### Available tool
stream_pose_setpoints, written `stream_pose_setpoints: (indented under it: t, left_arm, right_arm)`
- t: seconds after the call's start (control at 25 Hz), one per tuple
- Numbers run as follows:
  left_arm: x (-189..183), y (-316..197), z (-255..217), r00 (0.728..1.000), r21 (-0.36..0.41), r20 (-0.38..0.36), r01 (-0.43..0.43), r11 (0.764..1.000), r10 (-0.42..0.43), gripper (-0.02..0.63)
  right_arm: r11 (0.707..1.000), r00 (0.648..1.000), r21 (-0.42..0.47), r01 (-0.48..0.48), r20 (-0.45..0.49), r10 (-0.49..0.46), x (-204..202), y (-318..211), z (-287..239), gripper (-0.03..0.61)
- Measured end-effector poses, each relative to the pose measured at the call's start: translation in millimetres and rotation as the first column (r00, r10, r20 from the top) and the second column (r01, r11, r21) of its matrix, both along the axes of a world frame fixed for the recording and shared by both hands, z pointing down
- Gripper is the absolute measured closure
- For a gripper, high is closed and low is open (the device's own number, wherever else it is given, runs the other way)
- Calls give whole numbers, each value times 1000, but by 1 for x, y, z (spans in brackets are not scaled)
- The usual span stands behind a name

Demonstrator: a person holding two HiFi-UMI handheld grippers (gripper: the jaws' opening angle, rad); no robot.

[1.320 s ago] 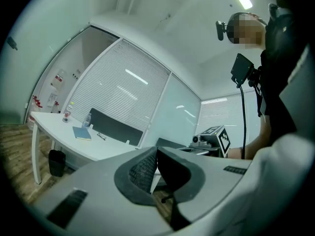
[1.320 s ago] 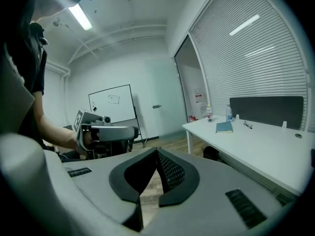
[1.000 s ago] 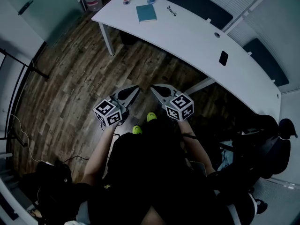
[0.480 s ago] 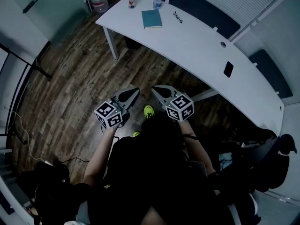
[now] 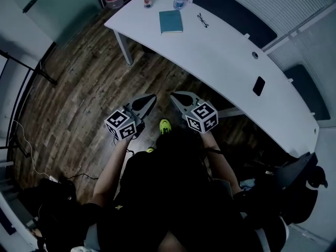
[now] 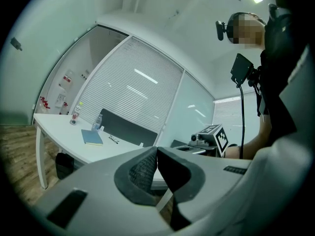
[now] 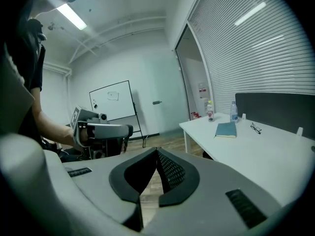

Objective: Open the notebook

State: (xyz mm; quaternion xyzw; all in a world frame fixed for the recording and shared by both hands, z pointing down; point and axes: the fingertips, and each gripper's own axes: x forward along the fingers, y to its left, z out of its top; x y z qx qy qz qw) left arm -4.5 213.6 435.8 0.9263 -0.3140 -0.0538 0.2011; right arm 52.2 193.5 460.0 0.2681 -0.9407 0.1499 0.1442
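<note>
Short of the white table (image 5: 226,56), left gripper (image 5: 149,101) and right gripper (image 5: 176,98), jaws closed and empty, have edged nearer its unopened teal notebook (image 5: 171,21).

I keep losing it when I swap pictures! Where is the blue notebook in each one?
Head view: notebook near the top, on the white table.
Left gripper view: notebook left of middle, on that table.
Right gripper view: notebook right of middle, on the same table.
Shared landmark: the glasses lying beside it in all three.
</note>
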Motion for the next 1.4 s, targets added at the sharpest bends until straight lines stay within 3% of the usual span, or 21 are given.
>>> stream_pose_setpoints:
  t: [0.84,1.4]
  left_arm:
    - [48,-113,7,997,-15,39,72,997,-72,603]
    - [67,-161,0,999,7,47,21,1000,-22,603]
  right_arm:
    - [999,999,-35,32,38,-31,49,-109,15,554]
    - [1000,998,-10,3,67,-2,47,-160,8,554]
